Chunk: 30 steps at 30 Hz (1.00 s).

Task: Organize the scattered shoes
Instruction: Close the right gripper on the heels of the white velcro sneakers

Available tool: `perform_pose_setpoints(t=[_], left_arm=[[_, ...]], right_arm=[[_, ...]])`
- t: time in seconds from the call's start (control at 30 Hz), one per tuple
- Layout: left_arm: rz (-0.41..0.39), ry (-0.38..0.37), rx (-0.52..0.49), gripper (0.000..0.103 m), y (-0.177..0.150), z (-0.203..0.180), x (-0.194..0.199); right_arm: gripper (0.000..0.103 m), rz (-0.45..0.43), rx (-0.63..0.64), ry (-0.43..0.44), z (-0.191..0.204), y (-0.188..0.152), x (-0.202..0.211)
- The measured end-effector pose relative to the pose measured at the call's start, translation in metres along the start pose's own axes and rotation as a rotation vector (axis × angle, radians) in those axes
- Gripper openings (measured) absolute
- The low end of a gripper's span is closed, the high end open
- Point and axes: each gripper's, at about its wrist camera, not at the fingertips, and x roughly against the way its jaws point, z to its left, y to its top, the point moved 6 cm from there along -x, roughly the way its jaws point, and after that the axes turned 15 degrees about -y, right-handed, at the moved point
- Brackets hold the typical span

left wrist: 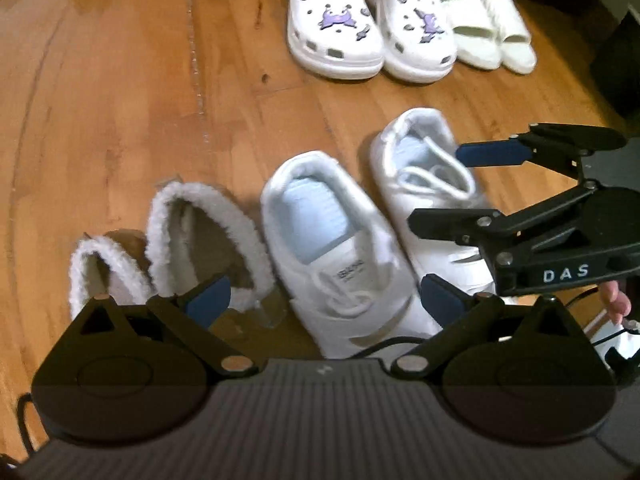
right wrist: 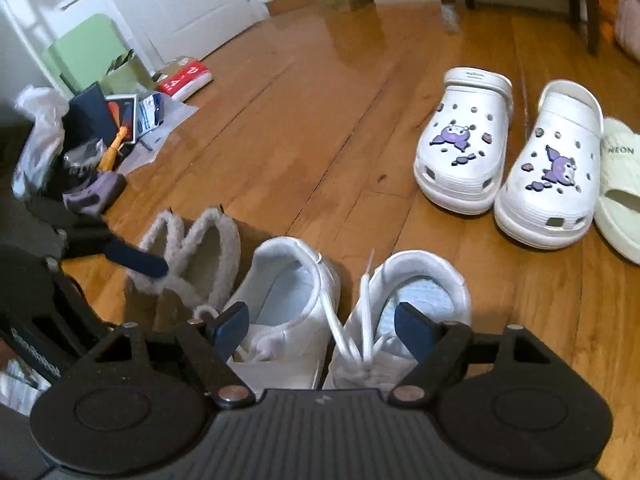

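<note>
Sneakers [right wrist: 344, 316] sit between fleece slippers [right wrist: 192, 256] and clogs [right wrist: 508, 160].

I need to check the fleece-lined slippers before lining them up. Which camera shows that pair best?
The left wrist view: the fleece-lined slippers sit close, both openings and fluffy rims showing, only their front ends hidden behind the left claw. In the right wrist view the pair is smaller, off-centre, and partly covered by the left claw's finger.

light: warm, moderate indoor | glare: pale sheen on wooden floor [right wrist: 340, 36] toward 12 o'clock, right wrist view | blur: white sneakers [left wrist: 340, 248] soft, smeared | distortion: fisheye bending of boards, dark corners at 7 and 5 o'clock
</note>
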Motion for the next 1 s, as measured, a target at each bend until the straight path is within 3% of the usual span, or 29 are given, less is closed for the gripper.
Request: perform_pose_setpoints(t=[0.23, 0.37, 0.47, 0.67, 0.7, 0.73, 0.77, 0.8, 0.83, 0.87, 1.0], left_arm=[[0.024, -0.001, -0.034, 0.103, -0.006, 0.012, -0.003], [0.024, 0.014, -0.079, 0.103, -0.005, 0.019, 0.005], [-0.013, 0.039, -0.118, 0.103, 0.002, 0.020, 0.011], [-0.019, -0.009, -0.095, 0.103, 0.009, 0.028, 0.005], [-0.012, -0.010, -0.091, 0.103, 0.009, 0.031, 0.002], [-0.008, -0.010, -0.085, 0.103, 0.010, 0.032, -0.001], [-0.003, -0.016, -0.077, 0.103, 0.010, 0.034, -0.003], [-0.001, -0.019, -0.073, 0.103, 0.010, 0.035, -0.004], [0.000, -0.026, -0.063, 0.103, 0.010, 0.037, -0.005], [-0.001, -0.033, -0.049, 0.103, 0.010, 0.039, -0.005], [-0.042, -0.036, -0.057, 0.103, 0.014, 0.039, 0.000]], right_arm=[[0.085, 0.067, -0.002, -0.025, -0.007, 0.009, -0.020], [0.060, 0.146, 0.017, -0.038, 0.006, 0.016, -0.039], [0.068, 0.147, -0.015, -0.045, 0.019, 0.021, -0.055], [0.073, 0.172, 0.043, -0.170, 0.023, 0.027, -0.090], [0.079, 0.175, 0.050, -0.196, 0.023, 0.027, -0.098], [0.080, 0.178, 0.057, -0.221, 0.023, 0.028, -0.105], [0.075, 0.173, 0.074, -0.227, 0.024, 0.027, -0.106], [0.063, 0.149, 0.150, -0.225, 0.032, 0.028, -0.105], [0.048, 0.124, 0.229, -0.224, 0.040, 0.028, -0.105], [0.027, 0.110, 0.243, -0.200, 0.045, 0.028, -0.101], [0.024, 0.037, 0.158, -0.151, 0.043, 0.036, -0.083]])
